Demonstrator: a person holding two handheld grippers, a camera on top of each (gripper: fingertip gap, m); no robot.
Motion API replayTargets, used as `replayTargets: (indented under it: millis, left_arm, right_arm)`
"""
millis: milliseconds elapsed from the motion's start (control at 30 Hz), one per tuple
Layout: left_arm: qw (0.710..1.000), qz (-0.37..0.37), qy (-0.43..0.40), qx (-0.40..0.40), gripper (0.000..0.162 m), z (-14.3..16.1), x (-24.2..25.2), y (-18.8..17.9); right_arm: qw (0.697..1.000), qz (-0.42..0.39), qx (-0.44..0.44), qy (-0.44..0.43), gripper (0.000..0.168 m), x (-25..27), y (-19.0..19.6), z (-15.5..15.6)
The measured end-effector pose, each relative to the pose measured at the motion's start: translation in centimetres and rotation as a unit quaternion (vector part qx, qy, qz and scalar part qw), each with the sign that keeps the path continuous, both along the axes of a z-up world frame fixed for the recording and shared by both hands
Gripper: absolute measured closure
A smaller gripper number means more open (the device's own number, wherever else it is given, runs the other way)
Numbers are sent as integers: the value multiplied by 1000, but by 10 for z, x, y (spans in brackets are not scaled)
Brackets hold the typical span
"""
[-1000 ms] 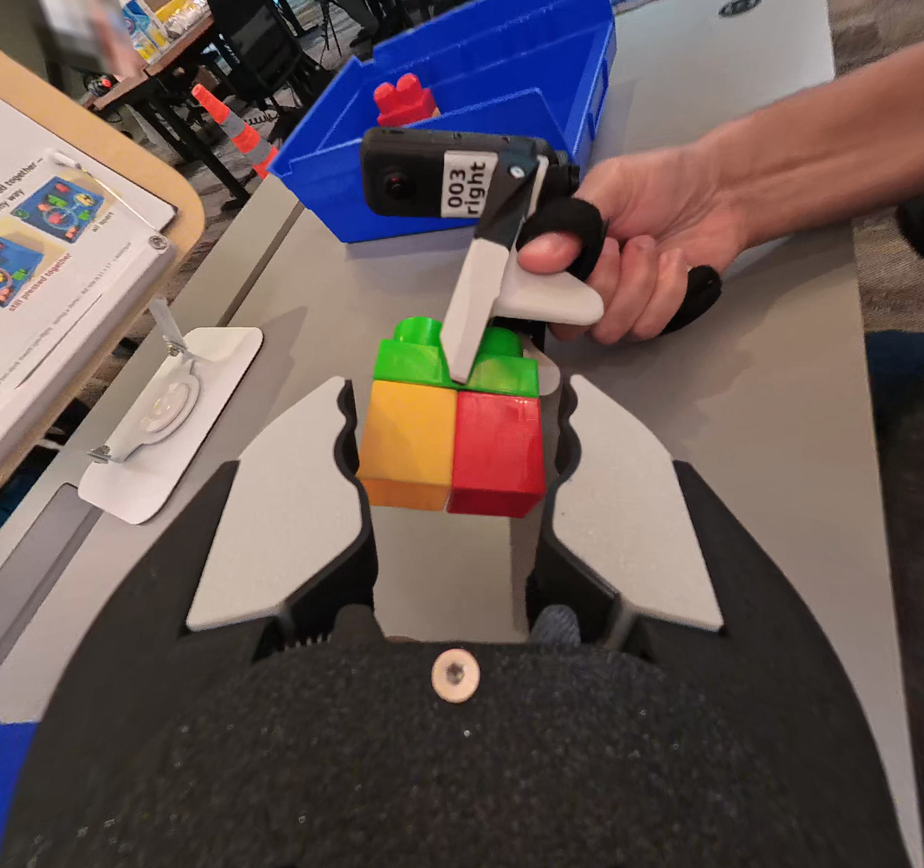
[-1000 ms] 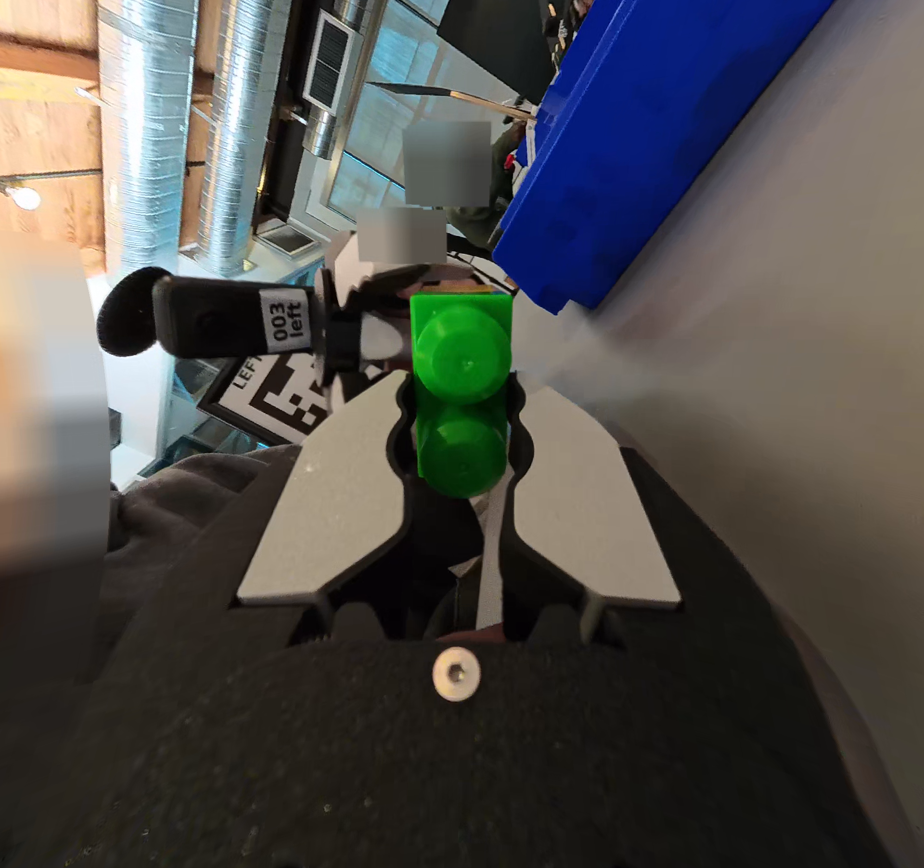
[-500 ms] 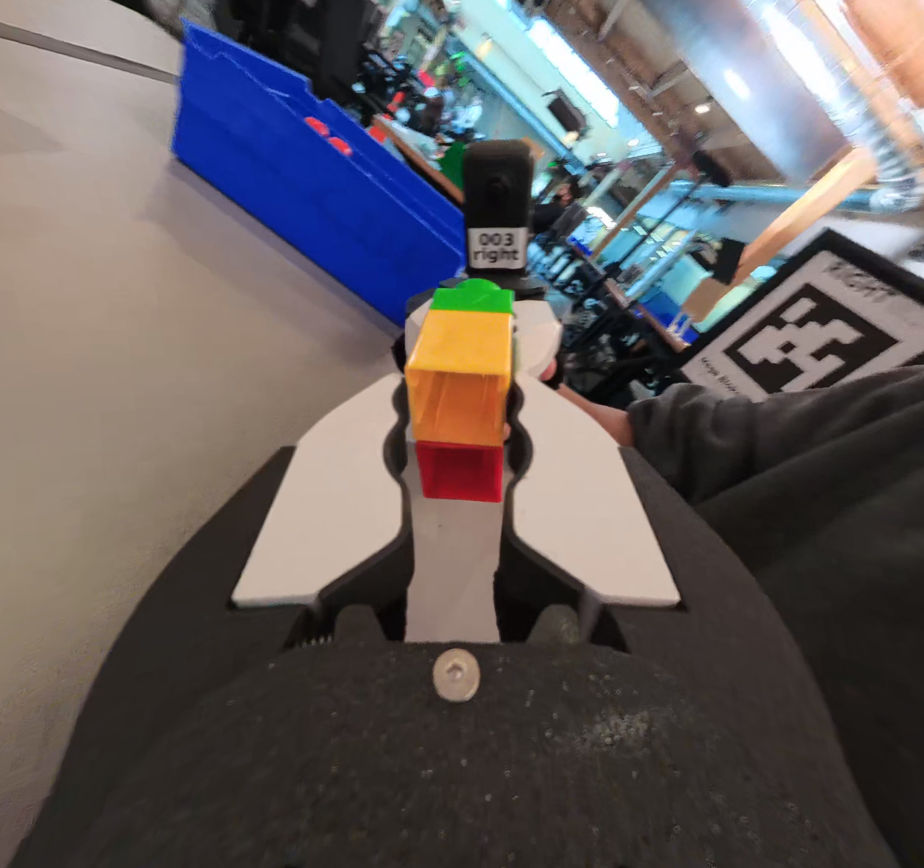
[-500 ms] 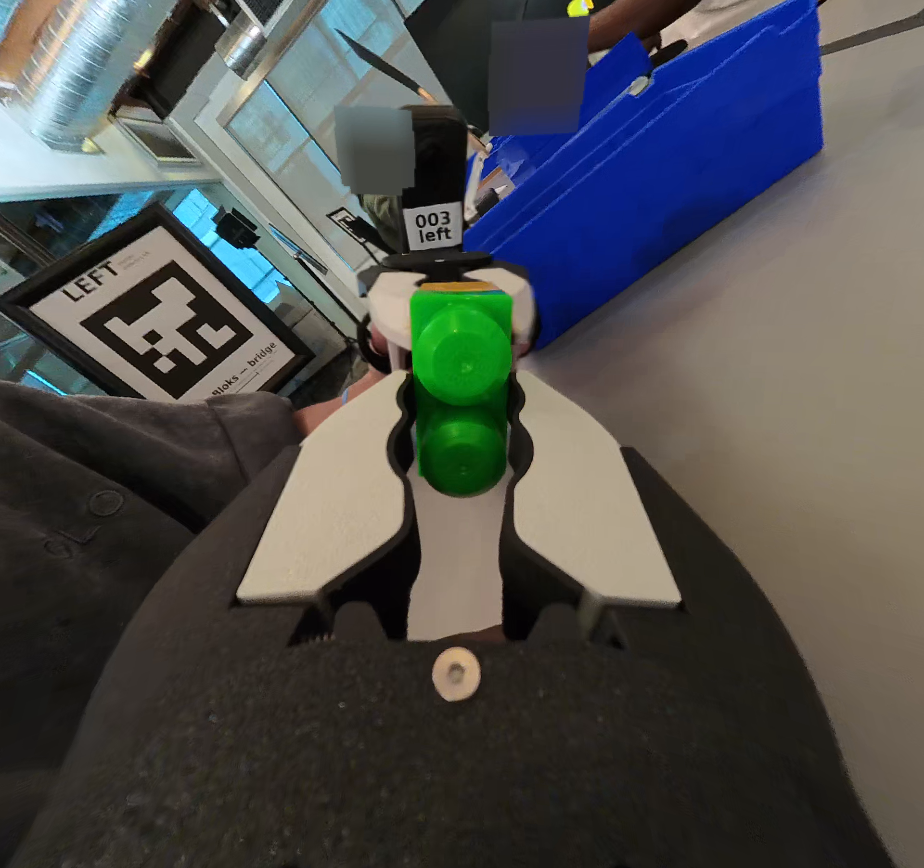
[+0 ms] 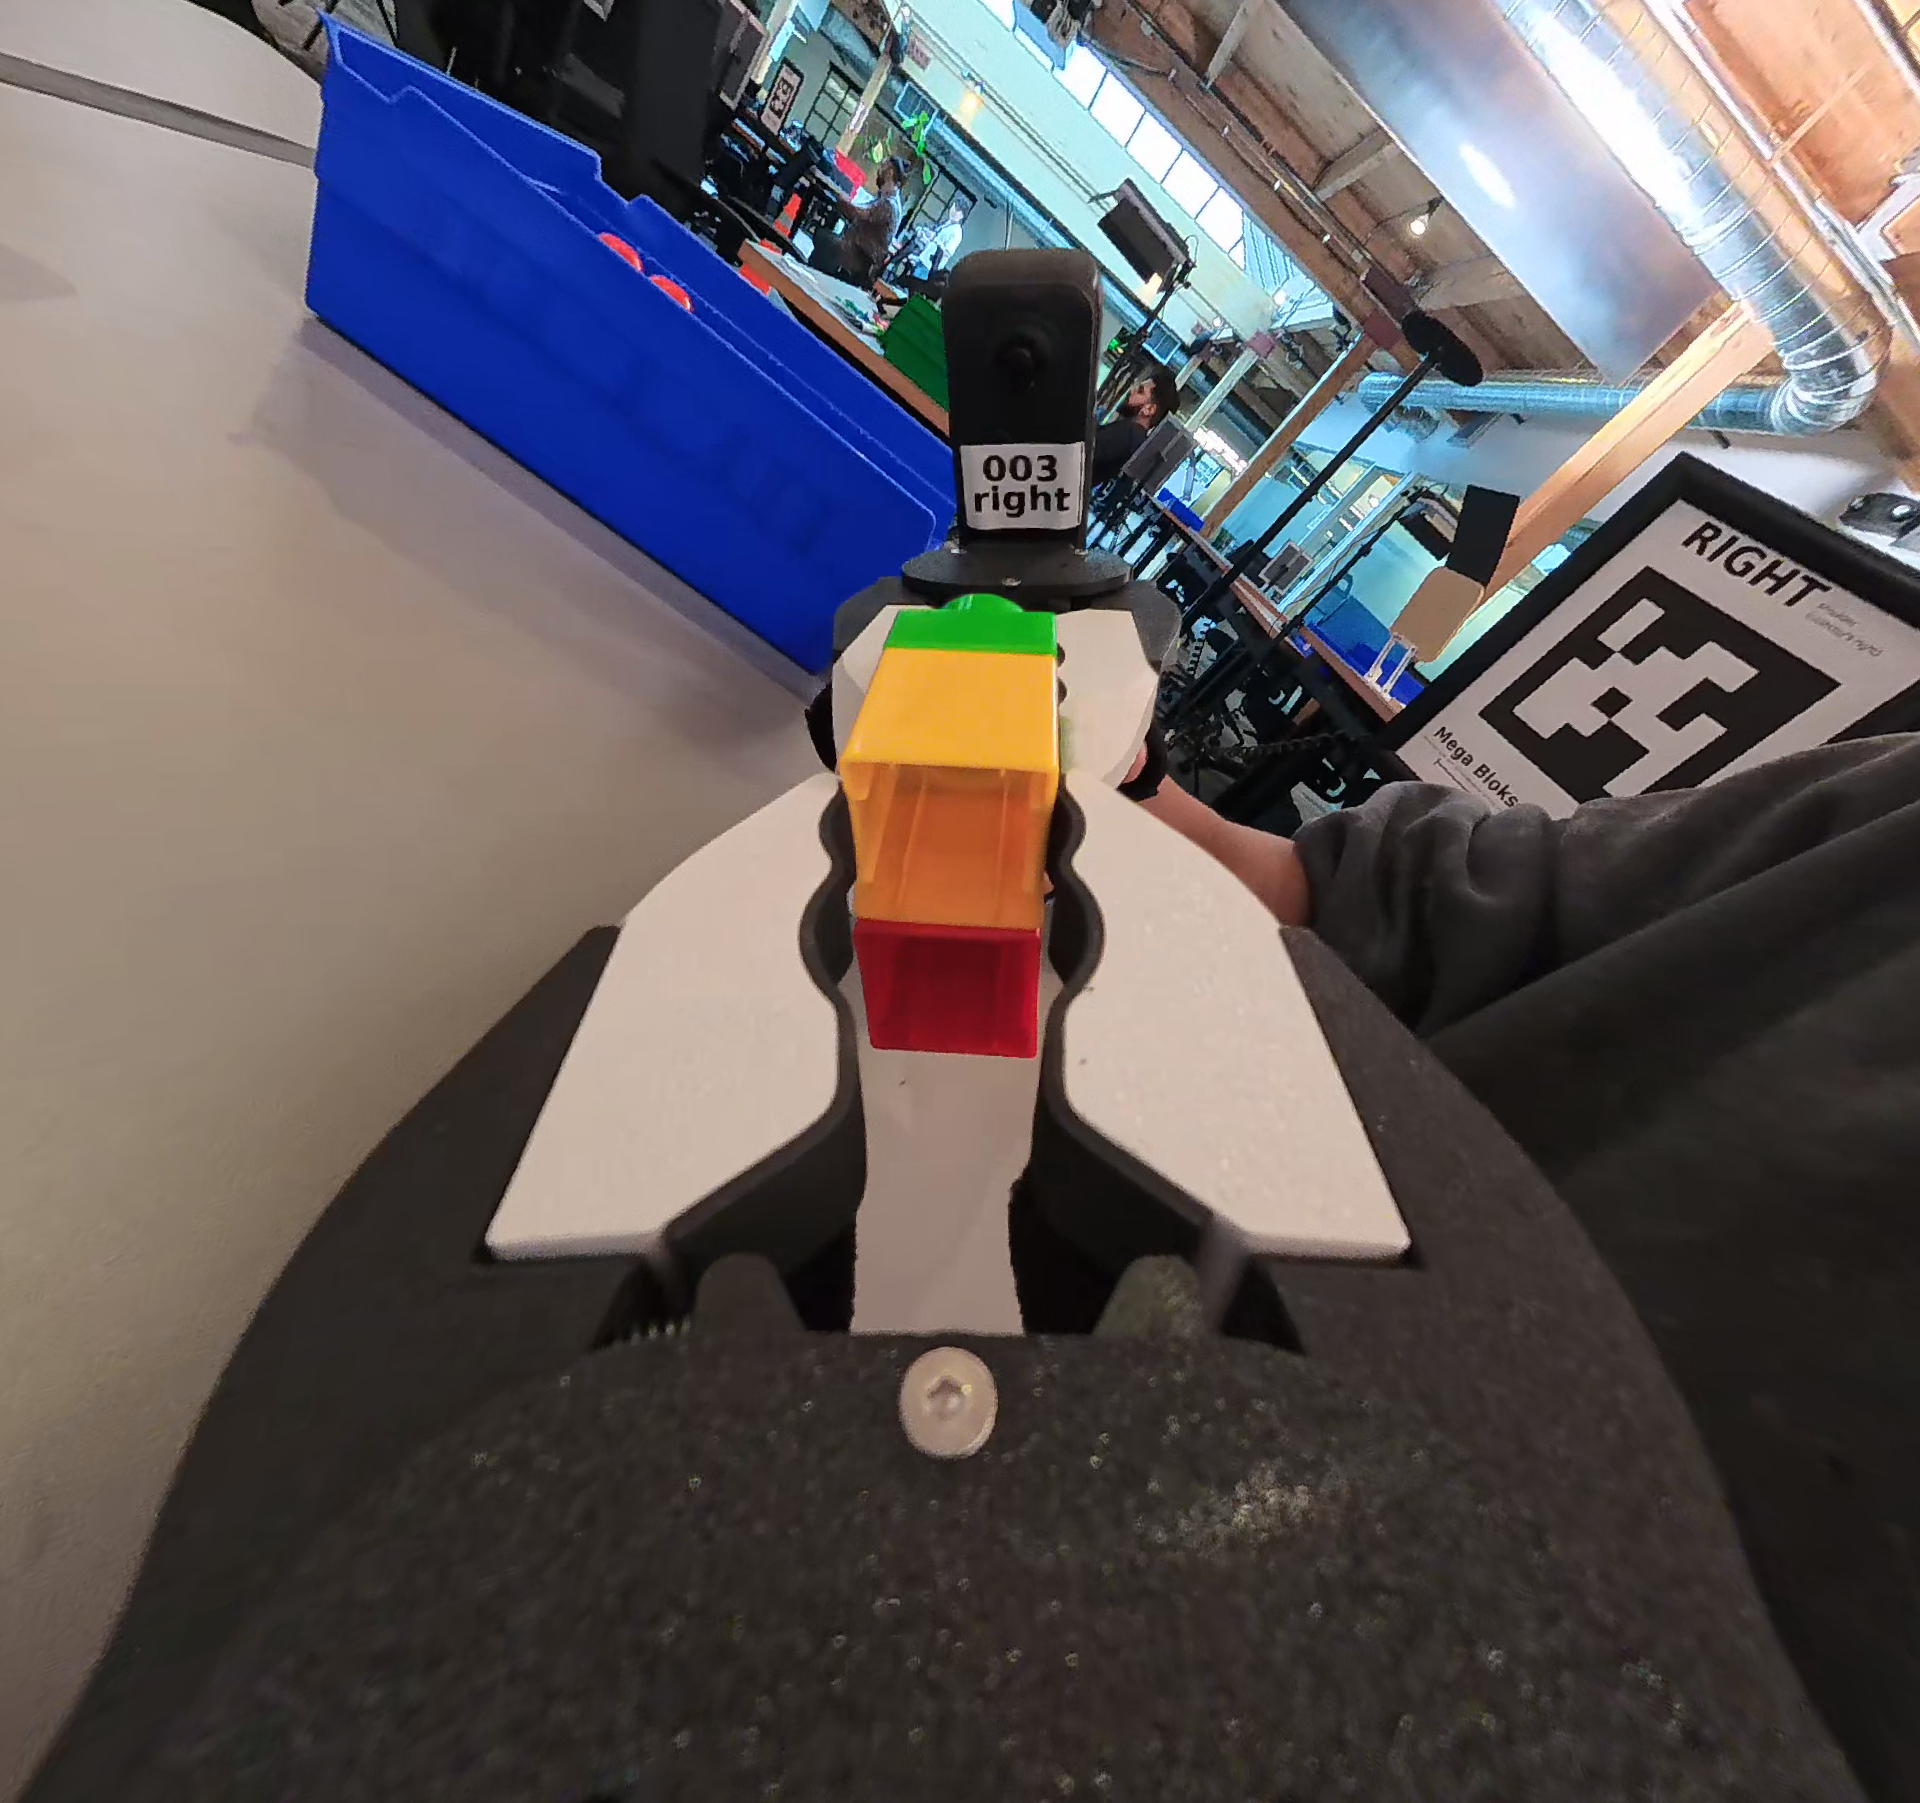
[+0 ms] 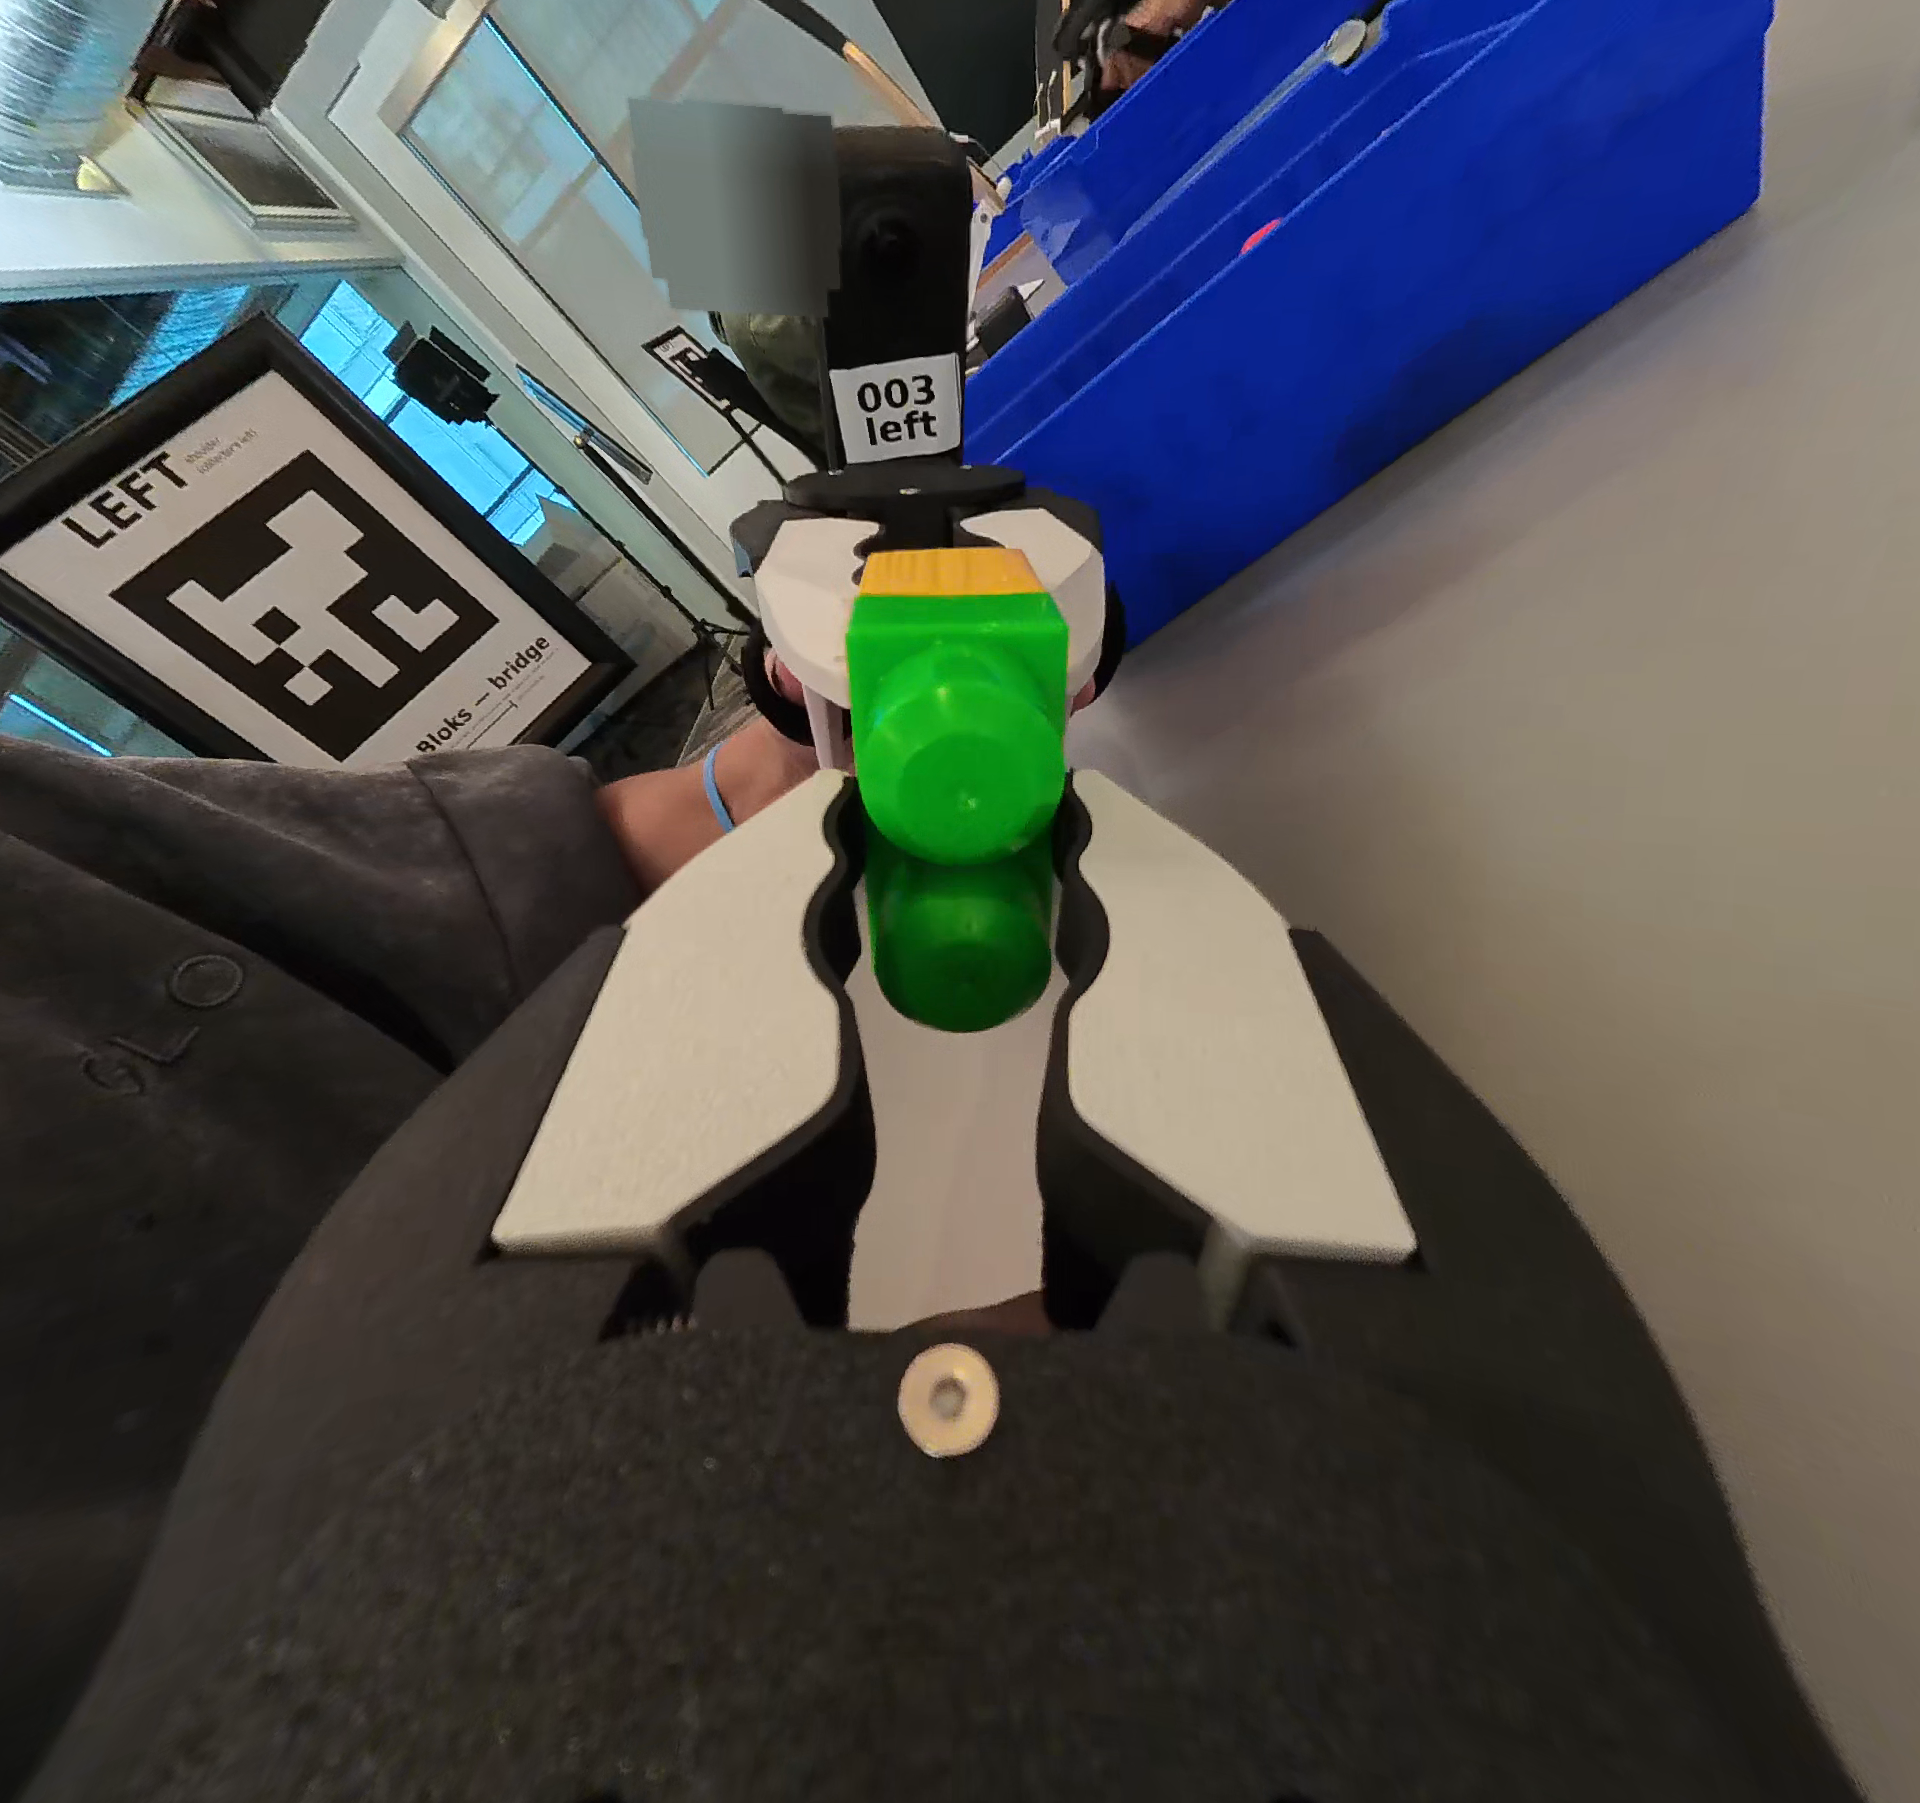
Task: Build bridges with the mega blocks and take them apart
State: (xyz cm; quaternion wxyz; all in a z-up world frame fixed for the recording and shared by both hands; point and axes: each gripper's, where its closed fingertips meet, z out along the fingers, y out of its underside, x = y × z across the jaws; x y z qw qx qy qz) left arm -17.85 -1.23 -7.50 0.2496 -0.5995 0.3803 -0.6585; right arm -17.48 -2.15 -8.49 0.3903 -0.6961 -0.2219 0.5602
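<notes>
Left wrist view: the grey table point(image 5: 260, 818) fills the left side, and the blue bin point(image 5: 582, 403) sits far left on it, with red pieces just showing above its rim. Centre frame, the left gripper point(image 5: 948, 880) is clamped narrow on the block stack: the yellow block point(image 5: 951, 766) and the red block point(image 5: 951, 990) sit between its white fingers point(image 5: 707, 1047), hollow undersides facing the camera, off the table. Beyond the yellow one, the green block point(image 5: 971, 631) caps the far end, and the right gripper point(image 5: 997, 673) faces in from there, its fingers on either side of it. Right, a grey sleeve point(image 5: 1610, 922), and behind it a framed marker board point(image 5: 1662, 693).

Right wrist view: another marker board point(image 6: 281, 600) stands far left. In the middle, the right gripper point(image 6: 961, 880) is pinched narrow on the green block point(image 6: 956, 797), studs toward the lens. A sliver of the yellow block point(image 6: 951, 571) shows behind it, inside the left gripper point(image 6: 925, 600). Far right, the blue bin point(image 6: 1403, 299) on the table point(image 6: 1558, 922).
</notes>
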Motion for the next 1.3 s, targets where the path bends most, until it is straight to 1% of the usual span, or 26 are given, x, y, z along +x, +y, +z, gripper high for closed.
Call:
replayTargets:
  millis: [100, 200, 267, 400, 467, 500, 767, 933, 967, 1000, 1033, 1067, 1100, 1133, 1200, 1233, 1267, 1300]
  left_arm:
    - [1000, -4, 8, 7, 127, -1, 1, -1]
    - [1000, -19, 21, 3, 124, 4, -1, -2]
    - [999, -20, 24, -4, 99, 6, -5, -1]
    - [999, -22, 43, -7, 107, -8, -7, -3]
    - [999, -32, 39, -13, 119, -11, -4, -7]
    - [999, -39, 34, -15, 127, -11, -3, -9]
    - [999, -42, 27, -14, 128, -10, -2, -10]
    - [999, -36, 29, -16, 127, -9, 0, -10]
    - [999, -36, 34, -10, 126, -8, 0, -11]
    - [999, -29, 43, -1, 110, -7, -2, -10]
    - [998, -9, 63, 15, 93, -9, -4, -6]
    - [995, 24, 89, 43, 88, -12, -8, 1]
    - [988, 63, 111, 85, 85, -13, -14, 9]
    - [975, 115, 130, 139, 82, -14, -21, 19]
    - [929, 244, 152, 234, 78, -10, -38, 42]
    - [910, 287, 143, 261, 76, -5, -44, 45]
    - [898, 315, 134, 277, 75, -1, -48, 43]
    - [888, 333, 132, 287, 77, 0, -52, 41]
  right_arm:
    - [1000, 3, -1, 2, 133, 1, -1, 0]
    - [999, 11, -7, 33, 133, 1, 0, 8]
    - [999, 6, -5, 50, 133, 4, 2, 13]
    - [998, -12, -4, 67, 134, 7, 7, 14]
    - [998, -14, -5, 66, 133, 6, 7, 13]
    - [998, -18, -4, 63, 133, 7, 8, 12]
    - [998, -13, -12, 58, 133, 5, 6, 8]
    - [997, -24, -7, 67, 133, 7, 8, 13]
    - [998, -18, -3, 60, 133, 6, 6, 14]
    - [998, -19, 2, 56, 133, 7, 5, 15]
    - [998, -25, 6, 52, 133, 8, 5, 16]
    - [998, -32, 8, 46, 133, 10, 5, 17]
    - [998, -42, 10, 38, 133, 12, 7, 16]
    - [998, -56, 13, 26, 133, 15, 10, 14]
    - [997, -78, 19, 7, 133, 20, 15, 13]
    - [996, -92, 23, -2, 133, 24, 18, 15]
    - [994, -104, 34, -19, 133, 28, 19, 19]
    - [991, -116, 47, -36, 133, 33, 20, 25]
